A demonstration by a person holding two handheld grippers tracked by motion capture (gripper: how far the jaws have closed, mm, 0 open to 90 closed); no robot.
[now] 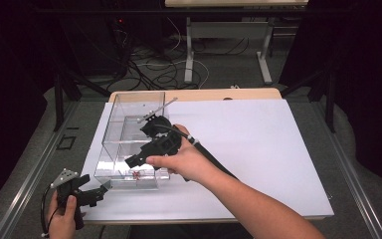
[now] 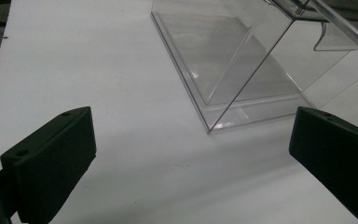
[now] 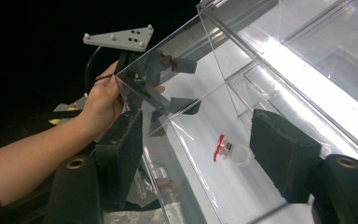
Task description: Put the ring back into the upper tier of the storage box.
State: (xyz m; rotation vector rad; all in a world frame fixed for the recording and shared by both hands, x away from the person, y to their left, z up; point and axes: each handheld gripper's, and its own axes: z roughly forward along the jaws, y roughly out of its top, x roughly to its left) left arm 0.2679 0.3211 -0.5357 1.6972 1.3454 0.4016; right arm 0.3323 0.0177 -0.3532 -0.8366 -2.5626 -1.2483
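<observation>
Inside the clear box (image 3: 279,60), the right gripper (image 3: 200,154) has its jaws apart with nothing pressed between them — a small ring (image 3: 233,151) with a red piece lies on the box floor between and just beyond them. Seen from above, that gripper (image 1: 151,149) reaches into the box (image 1: 129,134) from the right. Down at the bench's (image 1: 258,149) near left corner, the left gripper (image 1: 102,191) rests with its jaws wide apart, empty, facing a corner of the box (image 2: 242,70).

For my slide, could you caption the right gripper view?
Open right gripper above a small red-and-clear ring inside the clear box.
</observation>
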